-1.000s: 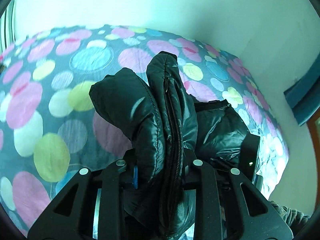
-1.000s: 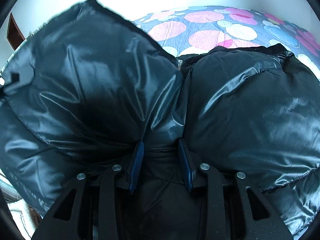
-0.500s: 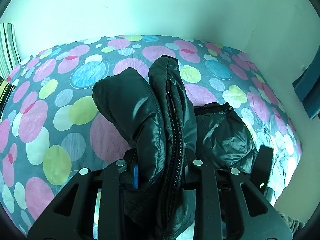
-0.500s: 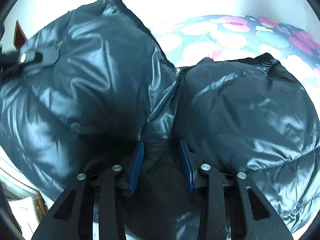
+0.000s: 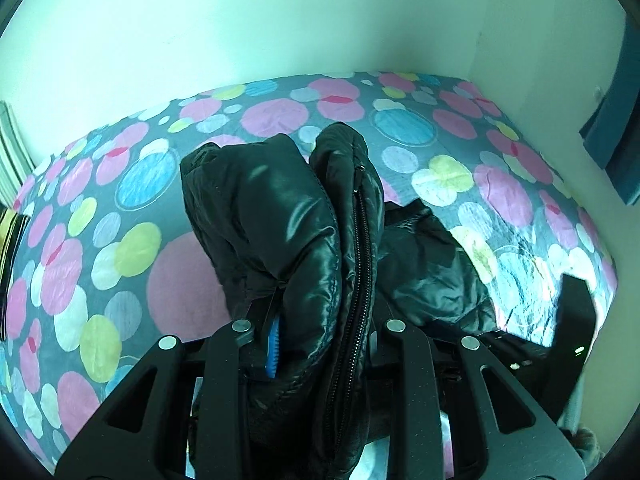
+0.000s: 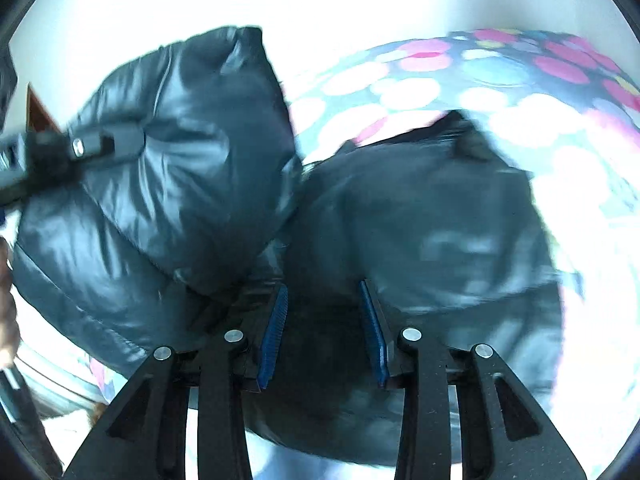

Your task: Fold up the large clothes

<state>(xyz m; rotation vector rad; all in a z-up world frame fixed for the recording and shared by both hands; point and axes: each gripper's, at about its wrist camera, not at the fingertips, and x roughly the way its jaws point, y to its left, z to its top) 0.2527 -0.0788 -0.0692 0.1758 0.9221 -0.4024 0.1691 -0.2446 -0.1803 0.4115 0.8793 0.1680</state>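
Black shiny puffer jacket [image 5: 304,240] had risen higher off the spotted grey bedsheet [image 5: 120,248], clamped in my left tongs [image 5: 320,344] and right tongs [image 6: 324,328]. Lifted clear, it seemed ready to lay out.

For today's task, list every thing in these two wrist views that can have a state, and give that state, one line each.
black puffer jacket: bunched, lifted off the bed, held at two places
zipper: closed where visible
left gripper: shut on the jacket's zipper edge
right gripper: shut on a jacket fold
spotted bedsheet: spread flat
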